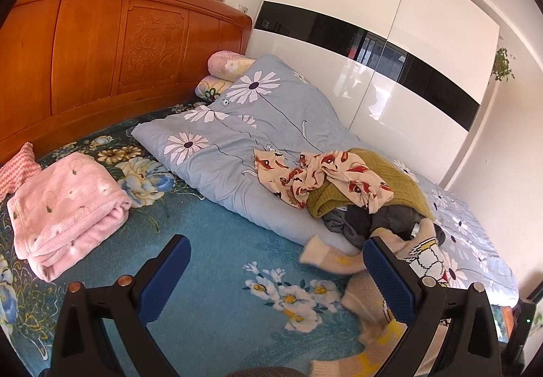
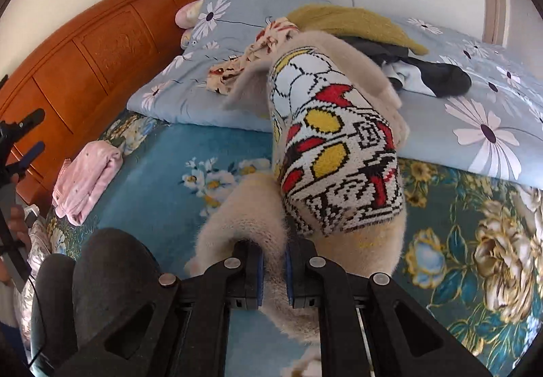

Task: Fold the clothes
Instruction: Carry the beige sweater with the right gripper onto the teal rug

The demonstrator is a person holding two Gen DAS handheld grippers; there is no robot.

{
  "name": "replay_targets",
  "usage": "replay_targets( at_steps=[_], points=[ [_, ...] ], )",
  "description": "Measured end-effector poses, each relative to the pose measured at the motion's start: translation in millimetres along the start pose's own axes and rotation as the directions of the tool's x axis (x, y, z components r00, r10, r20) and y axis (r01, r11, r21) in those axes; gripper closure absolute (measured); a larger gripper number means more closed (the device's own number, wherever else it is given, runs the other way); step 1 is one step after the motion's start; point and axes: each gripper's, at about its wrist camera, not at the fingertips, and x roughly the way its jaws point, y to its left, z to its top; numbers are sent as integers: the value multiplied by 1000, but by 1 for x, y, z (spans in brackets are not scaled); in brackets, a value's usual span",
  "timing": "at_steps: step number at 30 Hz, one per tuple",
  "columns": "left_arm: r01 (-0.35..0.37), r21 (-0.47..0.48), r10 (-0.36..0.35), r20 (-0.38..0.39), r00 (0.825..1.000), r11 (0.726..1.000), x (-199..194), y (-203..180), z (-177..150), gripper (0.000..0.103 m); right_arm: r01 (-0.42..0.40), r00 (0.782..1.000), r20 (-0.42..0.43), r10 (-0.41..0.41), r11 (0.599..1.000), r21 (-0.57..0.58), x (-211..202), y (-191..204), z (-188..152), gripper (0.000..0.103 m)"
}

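My right gripper (image 2: 274, 261) is shut on a cream knit sweater (image 2: 339, 153) with a white, red, yellow and black pattern, and holds it up above the blue floral bedspread (image 2: 163, 173). The sweater also shows in the left wrist view (image 1: 366, 275), draped at the lower right. My left gripper (image 1: 276, 261) is open and empty above the bedspread (image 1: 217, 241), with its right finger close to the sweater. A pile of clothes lies on the quilt: a printed cream garment (image 1: 322, 176), an olive knit (image 1: 383, 180) and dark garments (image 1: 373, 224).
A folded pink blanket (image 1: 64, 210) lies at the left near the wooden headboard (image 1: 101, 48). A light blue flowered quilt (image 1: 237, 126) covers the bed's far side. A white wardrobe (image 1: 373, 37) stands behind. My left gripper shows at the left edge of the right wrist view (image 2: 23, 146).
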Motion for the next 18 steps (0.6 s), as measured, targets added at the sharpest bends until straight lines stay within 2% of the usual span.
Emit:
replay_targets(
  at_steps=[4,8,10,13,18],
  points=[
    [31,20,-31,-32,999,999,8,-19,-9,0,80,996,29,-81,996,36,-41,-40,-24,93],
    [59,68,-53,-86,995,996,24,-45,-22,0,181,983,-61,-176,979,89,-57,-81,-63,93],
    [81,82,-70,-124,990,993,33,-58,-30,0,182,977,-137,-163,973,139,-55,-99,-86,93],
    [127,95,-109,-173,979,987,43,-77,-43,0,194,964,-210,-162,971,142,-48,-106,-111,93],
    [231,79,-206,-241,949,970,56,-108,-64,0,170,952,-272,-142,982,82,-63,-106,-116,86]
  ],
)
